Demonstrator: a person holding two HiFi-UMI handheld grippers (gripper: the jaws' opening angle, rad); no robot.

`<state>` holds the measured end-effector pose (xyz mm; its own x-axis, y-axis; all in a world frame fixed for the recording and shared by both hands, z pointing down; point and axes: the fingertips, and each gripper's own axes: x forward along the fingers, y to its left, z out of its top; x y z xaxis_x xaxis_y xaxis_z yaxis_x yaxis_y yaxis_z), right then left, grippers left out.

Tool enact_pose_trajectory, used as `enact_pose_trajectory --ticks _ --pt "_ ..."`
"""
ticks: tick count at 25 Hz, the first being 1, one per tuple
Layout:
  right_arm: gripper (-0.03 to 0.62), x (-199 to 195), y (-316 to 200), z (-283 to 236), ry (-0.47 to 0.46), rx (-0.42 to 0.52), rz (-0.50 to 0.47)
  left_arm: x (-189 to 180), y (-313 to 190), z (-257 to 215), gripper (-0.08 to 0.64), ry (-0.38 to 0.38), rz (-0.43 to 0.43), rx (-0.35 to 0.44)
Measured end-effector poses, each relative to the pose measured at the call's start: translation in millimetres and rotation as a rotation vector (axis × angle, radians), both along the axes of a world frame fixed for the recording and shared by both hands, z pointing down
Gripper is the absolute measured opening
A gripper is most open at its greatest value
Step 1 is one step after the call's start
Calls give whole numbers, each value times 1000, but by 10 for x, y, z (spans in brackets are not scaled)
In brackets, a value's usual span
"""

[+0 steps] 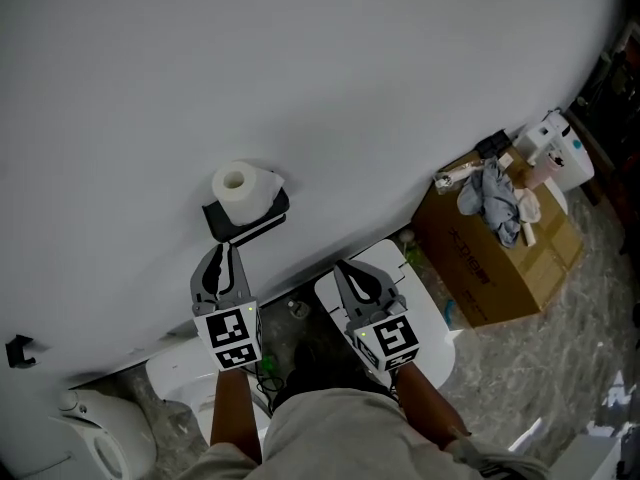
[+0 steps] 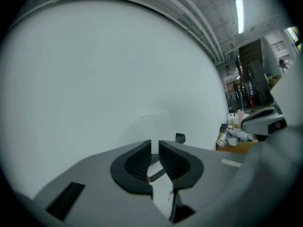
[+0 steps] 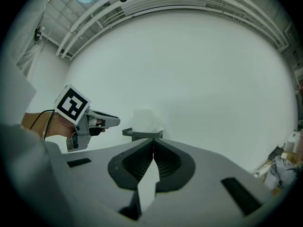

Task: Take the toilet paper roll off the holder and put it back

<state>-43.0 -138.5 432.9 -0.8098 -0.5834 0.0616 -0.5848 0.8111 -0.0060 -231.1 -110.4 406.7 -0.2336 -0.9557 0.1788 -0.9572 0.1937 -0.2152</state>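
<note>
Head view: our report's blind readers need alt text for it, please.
A white toilet paper roll sits on a black holder on a white wall. Below it, the left gripper and right gripper point toward the wall, neither touching the roll. A cardboard box stands at right.

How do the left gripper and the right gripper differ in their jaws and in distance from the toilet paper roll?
The left gripper has its jaws a narrow slit apart; the right gripper has them touching at the tips. In the head view, the left gripper sits just below the toilet paper roll on its holder; the right gripper sits farther to the side. Both hold nothing and face the white wall.
</note>
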Motion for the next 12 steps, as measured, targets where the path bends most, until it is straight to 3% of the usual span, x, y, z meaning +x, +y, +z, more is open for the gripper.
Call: enact_pose_trajectory --ticks 3,12 --pt "5 -50 74 -55 1 21 -28 47 131 -4 14 30 -20 25" --pt "3 22 303 -99 17 40 -91 295 609 93 9 85 -60 68"
